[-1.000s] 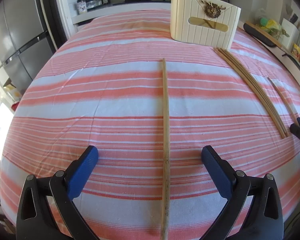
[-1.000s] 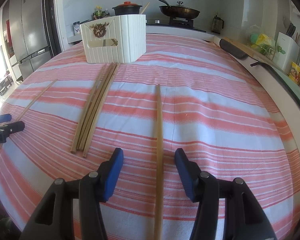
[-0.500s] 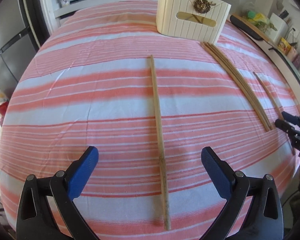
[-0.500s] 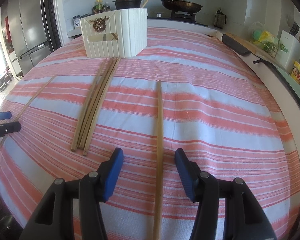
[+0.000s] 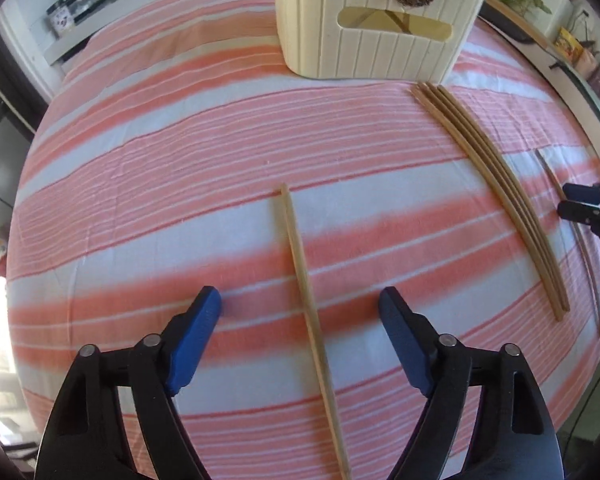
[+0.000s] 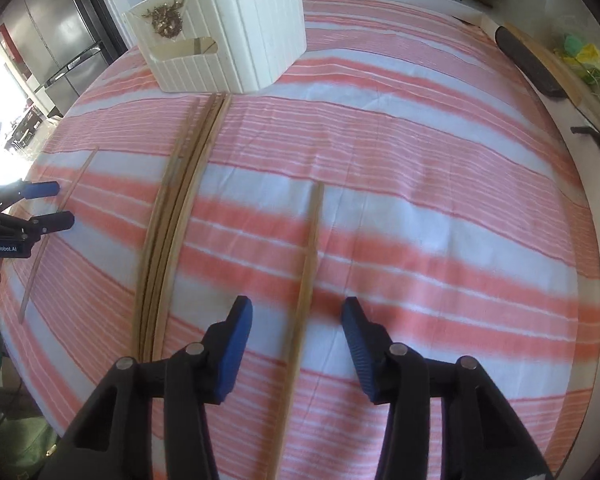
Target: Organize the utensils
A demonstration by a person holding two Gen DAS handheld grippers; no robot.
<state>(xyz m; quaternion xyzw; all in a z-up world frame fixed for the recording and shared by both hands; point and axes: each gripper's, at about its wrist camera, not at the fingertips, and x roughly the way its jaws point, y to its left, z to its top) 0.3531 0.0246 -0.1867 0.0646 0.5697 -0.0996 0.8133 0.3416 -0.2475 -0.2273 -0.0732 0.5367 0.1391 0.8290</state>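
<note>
A single wooden chopstick (image 5: 305, 292) lies on the striped cloth between the open jaws of my left gripper (image 5: 300, 300). Another single chopstick (image 6: 306, 276) lies between the open jaws of my right gripper (image 6: 297, 306). Both grippers are low over the cloth and hold nothing. A bundle of several chopsticks (image 5: 496, 184) (image 6: 176, 216) lies between the two. A cream ribbed holder box (image 5: 376, 20) (image 6: 224, 28) stands at the far end. The right gripper (image 5: 580, 204) shows at the left wrist view's right edge; the left gripper (image 6: 50, 204) shows at the right wrist view's left edge.
The table wears a pink and white striped cloth (image 5: 180, 160). A dark board (image 6: 528, 64) lies along the counter at the right. A fridge (image 6: 56, 40) stands left. Jars (image 5: 60, 22) sit on a far counter.
Both grippers have moved forward and down along their chopsticks, toward the holder box. The jaws stay open, each straddling its chopstick.
</note>
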